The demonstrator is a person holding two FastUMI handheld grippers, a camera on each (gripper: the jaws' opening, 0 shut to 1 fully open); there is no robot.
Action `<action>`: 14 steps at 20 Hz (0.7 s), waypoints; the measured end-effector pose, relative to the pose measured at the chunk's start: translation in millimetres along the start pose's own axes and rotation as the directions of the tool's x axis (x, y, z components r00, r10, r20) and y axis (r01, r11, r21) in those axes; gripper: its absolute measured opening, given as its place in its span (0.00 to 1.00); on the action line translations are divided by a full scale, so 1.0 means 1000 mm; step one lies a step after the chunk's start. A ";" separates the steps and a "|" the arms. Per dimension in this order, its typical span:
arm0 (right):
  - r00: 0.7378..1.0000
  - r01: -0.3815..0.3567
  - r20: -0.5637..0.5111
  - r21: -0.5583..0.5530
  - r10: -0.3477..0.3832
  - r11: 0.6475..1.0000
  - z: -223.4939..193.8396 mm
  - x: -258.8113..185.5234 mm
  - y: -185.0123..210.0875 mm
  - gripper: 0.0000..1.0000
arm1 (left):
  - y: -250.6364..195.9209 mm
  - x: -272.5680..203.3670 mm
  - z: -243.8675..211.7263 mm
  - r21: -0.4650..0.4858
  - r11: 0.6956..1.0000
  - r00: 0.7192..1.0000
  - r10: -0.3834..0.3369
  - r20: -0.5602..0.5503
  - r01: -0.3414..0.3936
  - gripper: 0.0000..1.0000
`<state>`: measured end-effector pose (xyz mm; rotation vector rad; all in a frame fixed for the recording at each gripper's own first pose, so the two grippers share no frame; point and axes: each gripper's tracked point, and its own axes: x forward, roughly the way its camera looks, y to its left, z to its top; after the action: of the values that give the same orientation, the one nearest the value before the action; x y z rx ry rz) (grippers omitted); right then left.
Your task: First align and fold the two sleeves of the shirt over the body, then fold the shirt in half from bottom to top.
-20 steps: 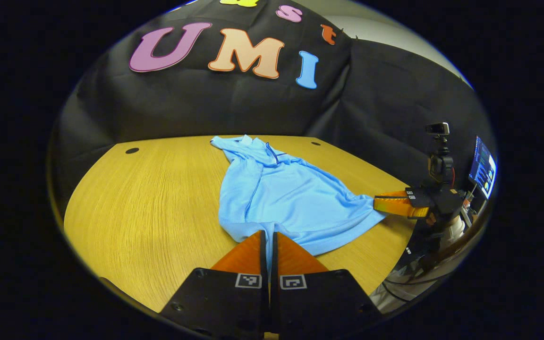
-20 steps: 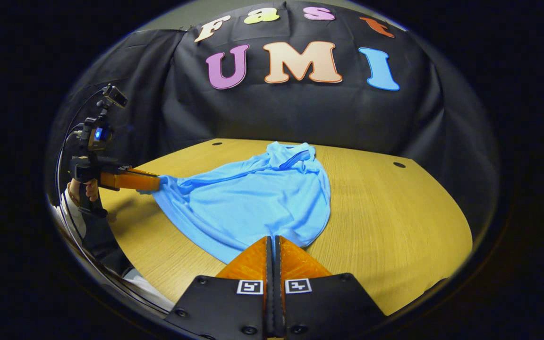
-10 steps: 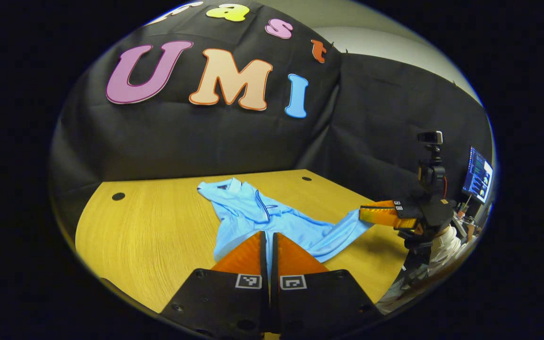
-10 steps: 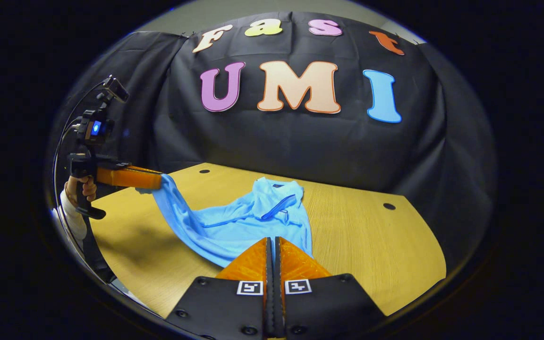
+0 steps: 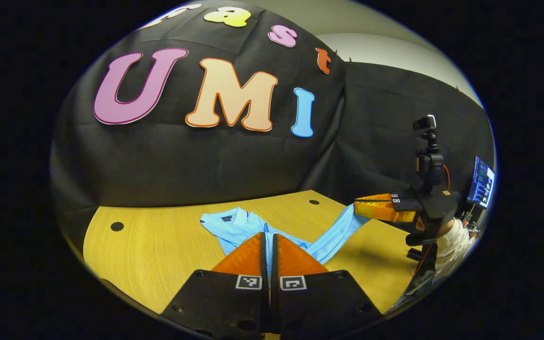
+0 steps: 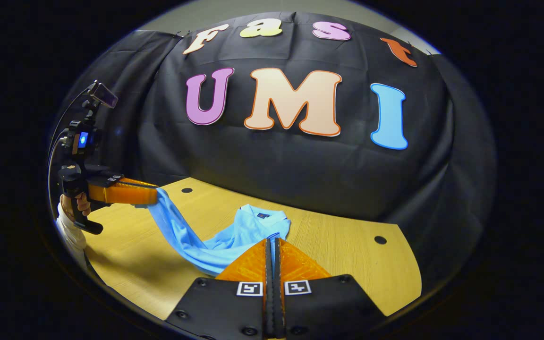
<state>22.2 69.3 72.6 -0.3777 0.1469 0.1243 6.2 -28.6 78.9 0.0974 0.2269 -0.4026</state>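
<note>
The left tongs [image 5: 269, 241] are pinched together on the hem of the light blue shirt [image 5: 234, 225], a strip of cloth showing between their fingers. The right tongs [image 6: 272, 248] are clamped on the hem as well. Both pairs are raised above the wooden counter [image 6: 347, 245], so the shirt's lower part hangs lifted between them while its collar end lies on the counter near the black cloth wall [image 6: 300, 170]. In the right gripper view, a hand [image 6: 79, 204] grips the left tongs' handle.
</note>
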 end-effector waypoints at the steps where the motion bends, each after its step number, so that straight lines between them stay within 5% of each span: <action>1: 1.000 0.002 -0.004 -0.011 -0.002 1.000 0.005 0.012 -0.003 0.02 | 0.008 0.007 0.004 -0.011 1.000 1.000 0.010 0.002 -0.010 0.00; 14: 0.996 0.070 -0.065 0.098 -0.064 0.993 0.006 0.182 -0.038 0.02 | 0.144 0.120 0.017 -0.099 0.970 0.975 0.217 -0.041 -0.220 0.00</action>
<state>207.4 53.5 61.5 -0.2864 0.2008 0.0388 174.0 55.9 73.6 0.0264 0.2631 -0.1695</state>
